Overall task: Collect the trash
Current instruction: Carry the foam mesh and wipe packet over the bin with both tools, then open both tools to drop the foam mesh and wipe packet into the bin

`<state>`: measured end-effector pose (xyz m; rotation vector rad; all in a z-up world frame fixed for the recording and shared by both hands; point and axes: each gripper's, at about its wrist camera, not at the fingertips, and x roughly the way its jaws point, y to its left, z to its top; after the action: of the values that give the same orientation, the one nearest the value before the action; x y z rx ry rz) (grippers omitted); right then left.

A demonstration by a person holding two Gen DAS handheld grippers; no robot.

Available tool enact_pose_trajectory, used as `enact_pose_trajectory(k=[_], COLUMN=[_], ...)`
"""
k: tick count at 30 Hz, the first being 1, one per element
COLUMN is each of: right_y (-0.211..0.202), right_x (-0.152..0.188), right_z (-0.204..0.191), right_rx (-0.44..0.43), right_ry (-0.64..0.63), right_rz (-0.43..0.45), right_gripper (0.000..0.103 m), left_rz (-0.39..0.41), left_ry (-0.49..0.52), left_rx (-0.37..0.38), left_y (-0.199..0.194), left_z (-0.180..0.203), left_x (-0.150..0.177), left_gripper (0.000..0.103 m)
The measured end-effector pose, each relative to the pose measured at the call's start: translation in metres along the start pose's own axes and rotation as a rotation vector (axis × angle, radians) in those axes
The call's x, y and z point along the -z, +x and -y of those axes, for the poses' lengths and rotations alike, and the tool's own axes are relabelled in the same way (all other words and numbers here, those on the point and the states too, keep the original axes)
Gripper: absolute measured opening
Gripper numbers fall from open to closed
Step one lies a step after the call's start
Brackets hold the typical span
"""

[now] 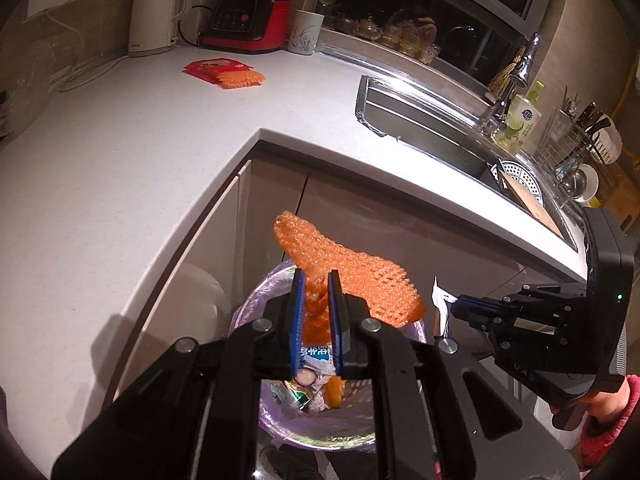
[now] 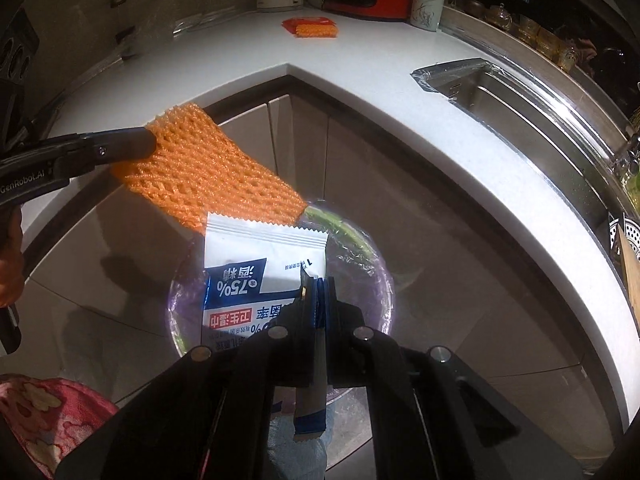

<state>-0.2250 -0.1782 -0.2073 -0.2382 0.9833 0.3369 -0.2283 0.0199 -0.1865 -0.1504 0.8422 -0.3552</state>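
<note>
My left gripper (image 1: 316, 280) is shut on an orange foam net (image 1: 352, 276), which hangs over a round trash bin (image 1: 276, 424) lined with a purple bag. Wrappers and scraps lie inside the bin. To the right, my right gripper (image 1: 454, 305) pinches a white packet (image 1: 439, 300) beside the bin. In the right wrist view, my right gripper (image 2: 318, 284) is shut on the white and blue wipe packet (image 2: 260, 264) above the bin (image 2: 372, 276). My left gripper (image 2: 148, 142) comes in from the left, clamped on the orange net (image 2: 208, 176).
The bin stands in the inner corner of a white L-shaped counter (image 1: 120, 160). A red wrapper with another orange net (image 1: 226, 73) lies far back on it, near a kettle (image 1: 156, 12) and a red appliance (image 1: 248, 16). A steel sink (image 1: 432, 120) is on the right.
</note>
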Motion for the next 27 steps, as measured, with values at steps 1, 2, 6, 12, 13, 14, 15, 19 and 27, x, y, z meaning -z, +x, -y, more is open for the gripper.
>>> enact_pose_trajectory(k=[1, 2, 6, 12, 13, 14, 15, 19, 27], right_y=[0.002, 0.005, 0.036, 0.089, 0.092, 0.093, 0.093, 0.079, 0.034], right_x=[0.002, 0.003, 0.012, 0.031, 0.033, 0.034, 0.034, 0.03, 0.023], right_z=[-0.001, -0.002, -0.005, -0.008, -0.008, -0.009, -0.009, -0.01, 0.006], right_rx=[-0.007, -0.016, -0.02, -0.029, -0.03, -0.031, -0.033, 0.007, 0.062], right_ry=[0.006, 0.01, 0.01, 0.043, 0.044, 0.044, 0.044, 0.022, 0.076], right_rz=[0.0, 0.002, -0.041, -0.142, -0.147, -0.148, -0.146, -0.096, -0.024], right_gripper=[0.004, 0.005, 0.005, 0.011, 0.013, 0.017, 0.027, 0.061, 0.083], left_rz=[-0.002, -0.002, -0.01, -0.032, -0.033, -0.035, -0.037, -0.041, -0.026], left_ry=[-0.004, -0.011, -0.03, -0.022, -0.022, -0.022, -0.022, -0.031, -0.019], left_rx=[-0.002, 0.0, 0.003, -0.003, -0.005, -0.005, -0.006, -0.009, -0.015], left_y=[0.0, 0.001, 0.006, 0.013, 0.013, 0.014, 0.015, 0.017, 0.013], left_z=[-0.001, -0.002, -0.004, -0.002, -0.001, -0.001, -0.002, -0.004, 0.0], left_x=[0.0, 0.0, 0.001, 0.003, 0.003, 0.003, 0.003, 0.003, 0.002], left_gripper=[0.011, 0.011, 0.011, 0.011, 0.011, 0.011, 0.011, 0.011, 0.011])
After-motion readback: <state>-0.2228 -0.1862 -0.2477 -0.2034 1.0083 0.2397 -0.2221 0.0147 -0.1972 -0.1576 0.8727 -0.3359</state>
